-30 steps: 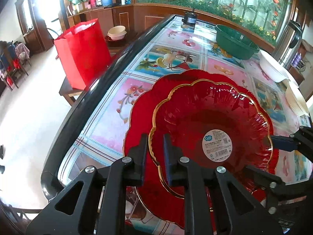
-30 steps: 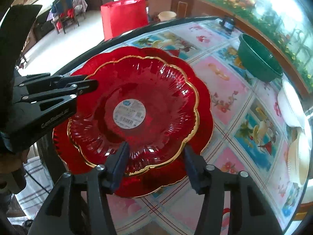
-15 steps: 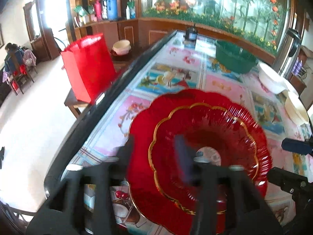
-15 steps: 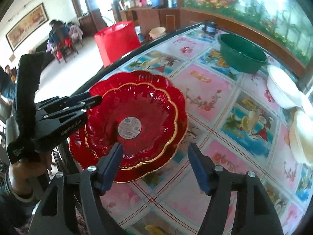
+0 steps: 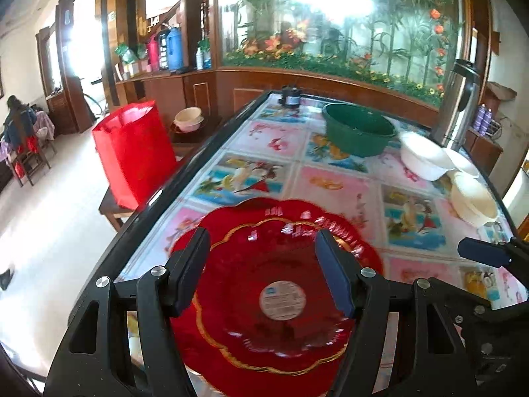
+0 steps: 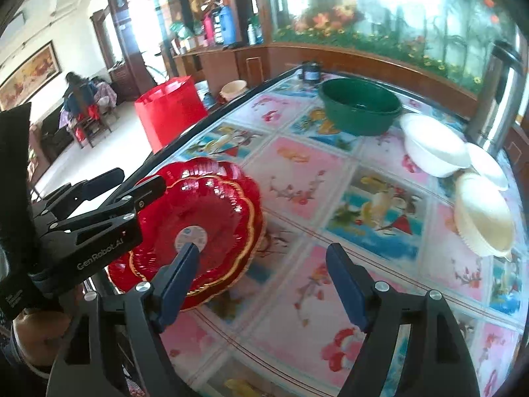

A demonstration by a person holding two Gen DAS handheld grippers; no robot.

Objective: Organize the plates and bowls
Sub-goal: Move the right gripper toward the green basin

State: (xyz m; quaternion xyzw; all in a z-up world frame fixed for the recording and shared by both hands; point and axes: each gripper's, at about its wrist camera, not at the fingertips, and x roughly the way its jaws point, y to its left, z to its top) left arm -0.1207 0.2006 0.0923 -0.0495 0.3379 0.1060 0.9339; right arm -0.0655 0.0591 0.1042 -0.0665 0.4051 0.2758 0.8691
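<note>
Two red glass plates with gold scalloped rims sit stacked [image 5: 274,301] at the near left edge of the table; they also show in the right wrist view [image 6: 201,228]. My left gripper [image 5: 264,274] is open and empty above the stack. My right gripper [image 6: 261,281] is open and empty, over the table to the right of the stack. A green bowl [image 5: 358,134] stands at the far end, also seen in the right wrist view [image 6: 360,106]. White bowls [image 5: 425,157] and a cream bowl [image 6: 482,215] lie along the right side.
The table [image 5: 334,185] has a glass top over a flowered cloth and a black rim. A red bag [image 5: 135,152] stands on a low stool left of the table. A steel thermos [image 5: 458,106] and a small dark jar [image 5: 291,96] stand at the far end.
My left gripper let go of the upper red plate's rim, opened and pulled back. My right gripper pulled back and to the right, away from the stack.
</note>
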